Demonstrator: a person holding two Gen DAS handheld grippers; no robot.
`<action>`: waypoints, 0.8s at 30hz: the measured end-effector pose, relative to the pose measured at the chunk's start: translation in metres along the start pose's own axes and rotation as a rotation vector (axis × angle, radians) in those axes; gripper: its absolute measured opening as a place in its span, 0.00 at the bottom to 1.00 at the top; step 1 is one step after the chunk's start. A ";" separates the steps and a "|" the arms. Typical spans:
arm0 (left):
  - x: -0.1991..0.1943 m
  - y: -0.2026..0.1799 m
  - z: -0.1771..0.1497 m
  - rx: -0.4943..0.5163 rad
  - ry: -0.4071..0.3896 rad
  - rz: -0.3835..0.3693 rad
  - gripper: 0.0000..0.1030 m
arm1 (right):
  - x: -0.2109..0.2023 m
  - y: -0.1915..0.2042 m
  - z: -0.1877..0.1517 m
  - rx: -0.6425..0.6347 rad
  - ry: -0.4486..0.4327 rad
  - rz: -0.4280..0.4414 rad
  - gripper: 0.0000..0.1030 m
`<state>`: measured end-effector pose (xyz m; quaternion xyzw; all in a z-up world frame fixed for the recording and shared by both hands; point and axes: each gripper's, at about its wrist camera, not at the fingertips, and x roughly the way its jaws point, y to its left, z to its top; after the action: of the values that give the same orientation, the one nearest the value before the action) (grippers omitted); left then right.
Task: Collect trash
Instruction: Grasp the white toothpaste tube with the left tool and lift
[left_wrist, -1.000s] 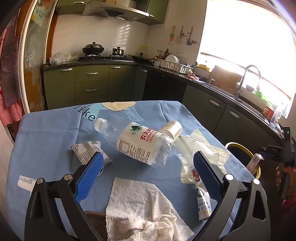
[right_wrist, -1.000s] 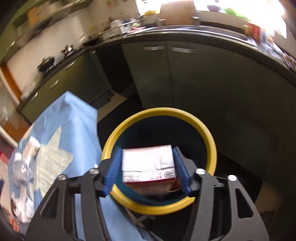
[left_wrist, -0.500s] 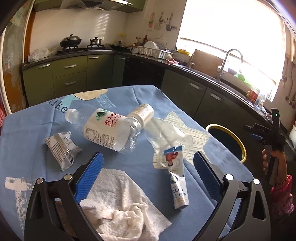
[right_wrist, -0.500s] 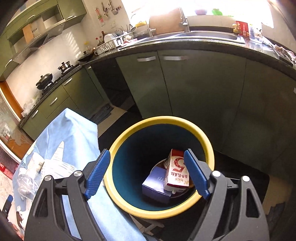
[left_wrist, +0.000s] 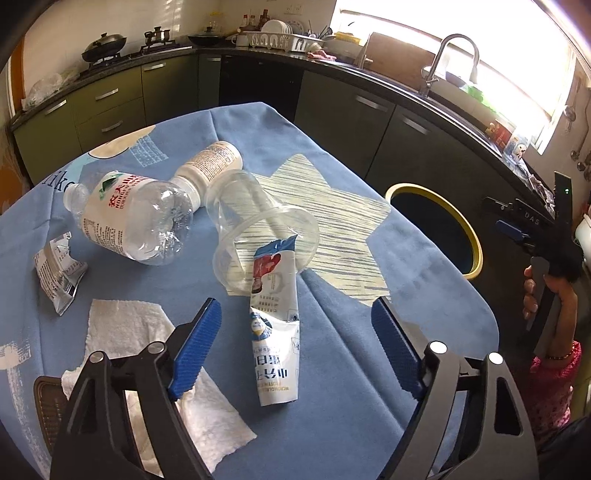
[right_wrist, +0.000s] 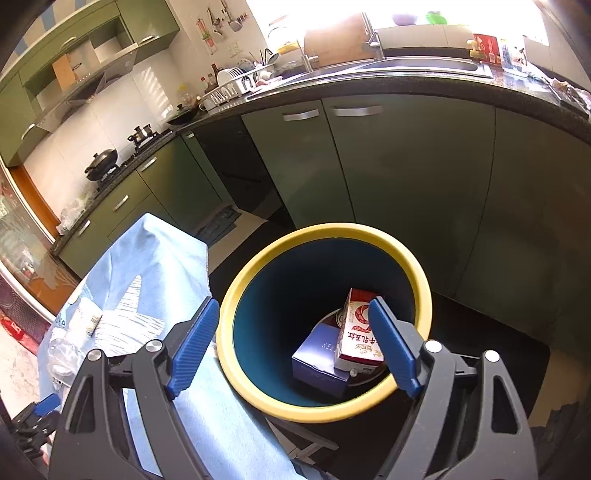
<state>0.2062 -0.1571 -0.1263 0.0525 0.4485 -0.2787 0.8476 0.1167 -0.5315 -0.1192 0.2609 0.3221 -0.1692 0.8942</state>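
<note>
Now your left tongs (left_wrist: 295, 350), jaws just narrowing, straddle the flattened tube (left_wrist: 275, 332) unclenched; your right tongs (right_wrist: 291, 347) hang released, empty, above the bin (right_wrist: 258, 391).

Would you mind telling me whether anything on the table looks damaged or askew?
Yes: the clear plastic cup lies tipped on its side with a torn sachet poking into its mouth, and the water bottle beside it is dented and lying down.
</note>
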 end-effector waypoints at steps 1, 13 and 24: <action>0.004 0.000 0.001 -0.004 0.014 0.004 0.74 | -0.002 -0.001 -0.001 -0.001 -0.001 0.003 0.76; 0.038 0.007 -0.001 -0.033 0.107 0.060 0.50 | -0.009 -0.005 0.000 -0.005 -0.003 0.050 0.79; 0.034 0.008 -0.006 -0.029 0.128 0.074 0.32 | -0.004 -0.009 -0.002 0.006 0.016 0.054 0.79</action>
<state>0.2210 -0.1627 -0.1577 0.0745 0.5037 -0.2369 0.8274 0.1083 -0.5366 -0.1209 0.2737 0.3214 -0.1438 0.8950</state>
